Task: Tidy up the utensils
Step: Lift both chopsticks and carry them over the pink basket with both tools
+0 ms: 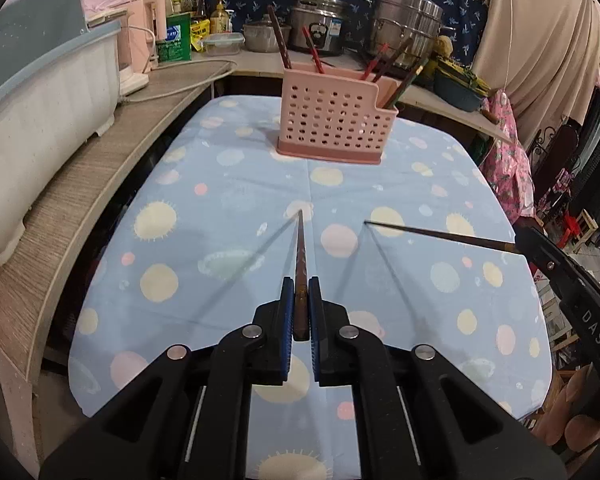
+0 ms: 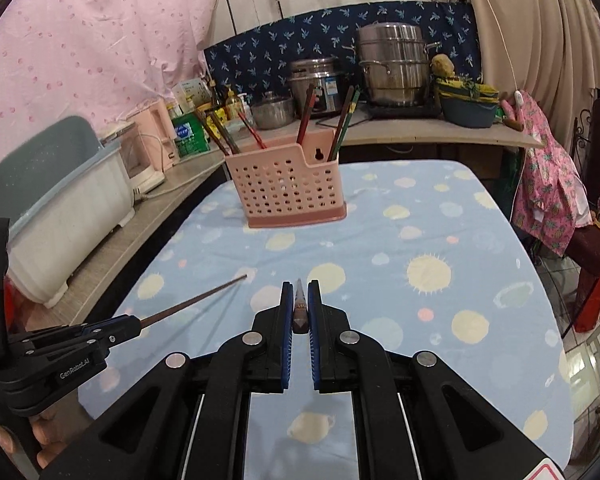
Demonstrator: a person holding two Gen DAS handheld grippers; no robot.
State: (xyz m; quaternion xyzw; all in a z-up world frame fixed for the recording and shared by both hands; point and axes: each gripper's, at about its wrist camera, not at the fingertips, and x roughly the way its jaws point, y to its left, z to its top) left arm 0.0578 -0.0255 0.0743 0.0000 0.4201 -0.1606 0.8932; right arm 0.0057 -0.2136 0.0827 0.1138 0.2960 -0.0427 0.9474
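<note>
With each chopstick clamped near its thick end, I carry two loads at once. My left gripper [image 1: 300, 308] has its fingers closed down on the left chopstick [image 1: 300, 248], which projects forward past the pads to a fine tip above the surface [image 1: 228, 184]. My right gripper [image 2: 299, 308] has its fingers closed on the right chopstick [image 2: 300, 300], seen nearly end-on, with only a short pointed length clear of the pads. Both sticks are off the cloth-covered surface.

The pink perforated holder [image 1: 332, 124] stands at the far end of the surface, well apart from both grippers. It already holds several chopsticks leaning at varied angles in its compartments.

Handling notes:
- Each chopstick appears light, stiff and slender, so weight is no concern.
- The lacquered-looking finish is probably slippery. A narrow round shaft can pivot between flat pads.
- The grasp point near the thick end is the better choice, since the taper offers less contact toward the tip.
- The long free length on the left stick acts as a lever. Any knock on the holder rim could twist it in the grip.

I judge the next requirement to be a tip-down approach over an open compartment. The sticks already in the holder may obstruct entry on either side.
</note>
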